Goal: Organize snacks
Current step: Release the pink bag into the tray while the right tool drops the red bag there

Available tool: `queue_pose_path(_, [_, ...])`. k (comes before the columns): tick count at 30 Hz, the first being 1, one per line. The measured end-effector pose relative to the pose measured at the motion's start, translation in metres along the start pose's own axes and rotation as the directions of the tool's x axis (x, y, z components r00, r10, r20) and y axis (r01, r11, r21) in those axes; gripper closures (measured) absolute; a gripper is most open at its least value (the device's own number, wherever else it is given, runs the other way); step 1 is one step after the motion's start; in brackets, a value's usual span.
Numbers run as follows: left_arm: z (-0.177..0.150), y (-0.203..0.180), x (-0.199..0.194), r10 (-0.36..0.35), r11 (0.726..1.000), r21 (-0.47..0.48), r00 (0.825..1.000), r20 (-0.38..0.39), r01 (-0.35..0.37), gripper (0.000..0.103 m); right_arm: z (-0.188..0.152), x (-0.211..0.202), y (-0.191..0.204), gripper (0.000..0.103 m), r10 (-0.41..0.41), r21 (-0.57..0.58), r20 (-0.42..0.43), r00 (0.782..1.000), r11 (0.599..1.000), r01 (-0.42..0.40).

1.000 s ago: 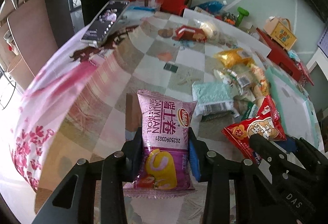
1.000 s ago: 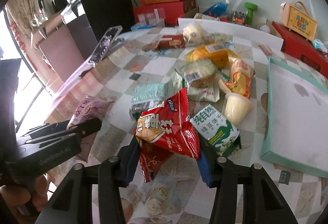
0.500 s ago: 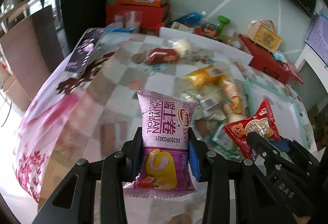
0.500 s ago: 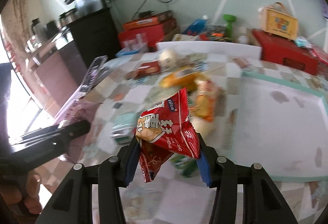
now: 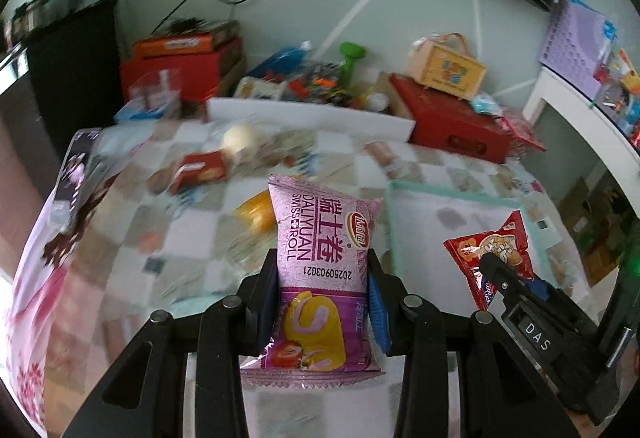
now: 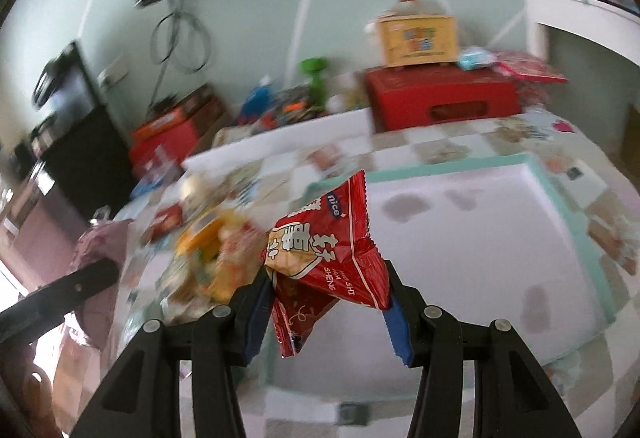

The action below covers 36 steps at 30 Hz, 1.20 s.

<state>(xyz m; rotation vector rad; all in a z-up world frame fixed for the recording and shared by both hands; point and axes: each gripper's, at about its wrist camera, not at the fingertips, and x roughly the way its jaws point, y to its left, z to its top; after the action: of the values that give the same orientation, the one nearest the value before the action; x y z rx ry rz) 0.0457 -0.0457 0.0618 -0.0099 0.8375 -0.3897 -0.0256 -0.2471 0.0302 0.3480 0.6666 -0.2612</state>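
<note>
We count two held snacks: our left gripper (image 5: 322,302) clamps one pink Swiss roll packet (image 5: 320,274), our right gripper (image 6: 326,302) one red peanut packet (image 6: 324,262); both tilt down over the white tray (image 6: 460,238), perhaps mid-air.

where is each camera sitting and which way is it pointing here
Left wrist: sits on the left gripper, looking down along its fingers at the pink swiss roll packet they clamp, over the checkered table; the right gripper shows at right.
Right wrist: sits on the right gripper, which clamps the red snack packet, facing the white tray; the left gripper's finger shows at left.
Shared: both packets, the tray, the red box.
</note>
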Motion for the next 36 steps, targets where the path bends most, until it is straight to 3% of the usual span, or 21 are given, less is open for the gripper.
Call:
queue_pose_path(4, [0.011, -0.028, 0.011, -0.048, 0.998, 0.032, 0.999, 0.006, 0.048, 0.062, 0.012, -0.004, -0.031, 0.05, -0.067, 0.07, 0.044, 0.997, 0.995, 0.064])
queue_pose_path(13, [0.021, -0.096, 0.045, -0.135, 0.979, 0.154, 0.991, -0.023, 0.137, 0.062, 0.025, -0.008, -0.102, 0.05, -0.242, 0.202, 0.087, 0.966, 0.954, 0.221])
queue_pose_path(19, [0.018, -0.118, 0.079, -0.159, 0.971, 0.173, 0.986, -0.047, 0.165, 0.062, 0.024, 0.005, -0.127, 0.05, -0.275, 0.245, 0.065, 0.959, 0.936, 0.252])
queue_pose_path(29, [0.01, -0.126, 0.137, -0.137, 0.977, 0.147, 0.982, -0.131, 0.156, 0.061, 0.015, 0.022, -0.143, 0.049, -0.27, 0.294, -0.012, 0.963, 0.919, 0.261])
queue_pose_path(31, [0.009, -0.125, 0.138, -0.139, 0.978, 0.134, 0.98, -0.144, 0.158, 0.056, 0.014, 0.024, -0.145, 0.048, -0.266, 0.298, -0.023, 0.964, 0.918, 0.26])
queue_pose_path(34, [0.009, -0.121, 0.13, -0.143, 0.98, 0.118, 0.98, -0.139, 0.16, 0.03, 0.014, 0.024, -0.143, 0.041, -0.282, 0.295, -0.03, 0.959, 0.914, 0.278])
queue_pose_path(36, [0.011, -0.117, 0.122, -0.146, 0.98, 0.114, 0.981, -0.126, 0.161, 0.029, 0.015, 0.022, -0.143, 0.034, -0.288, 0.293, -0.025, 0.957, 0.913, 0.283])
